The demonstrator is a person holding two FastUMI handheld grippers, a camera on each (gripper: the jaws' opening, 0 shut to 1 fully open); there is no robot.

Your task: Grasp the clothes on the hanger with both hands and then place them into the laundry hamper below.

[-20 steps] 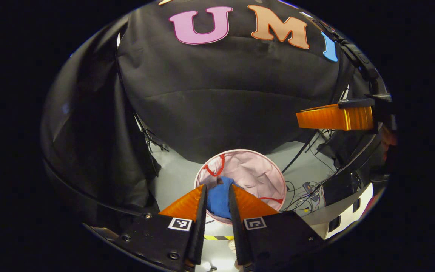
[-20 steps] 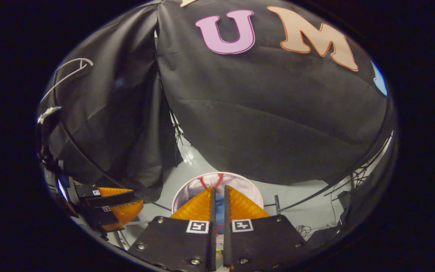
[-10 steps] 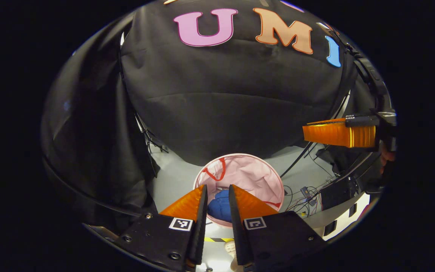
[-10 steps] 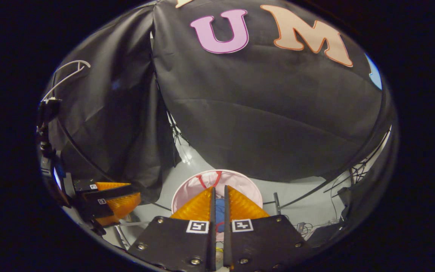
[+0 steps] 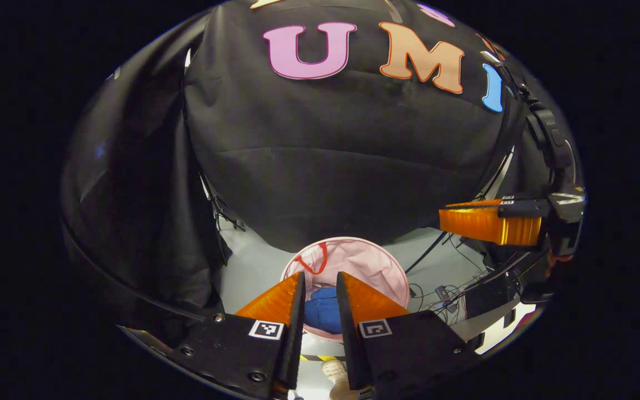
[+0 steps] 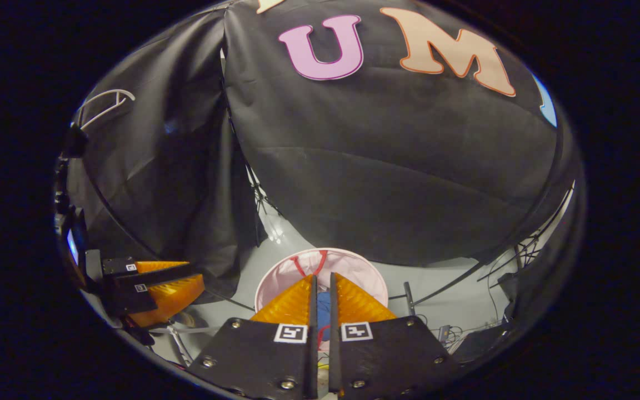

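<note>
The crumpled blue garment (image 5: 323,311) already lay inside the round pink fabric hamper (image 5: 364,261) at six o'clock; left gripper (image 5: 319,289) narrowly parted, right gripper (image 6: 320,289) nearly closed, both empty.

The left gripper (image 5: 319,289) is hovering open above the pink laundry hamper (image 5: 364,261). Blue clothes (image 5: 323,312) are lying inside. The right gripper (image 5: 486,225) is hanging alongside.

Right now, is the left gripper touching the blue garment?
Apart: in the left gripper view the blue garment lies down inside the hamper, well below the left gripper.
</note>
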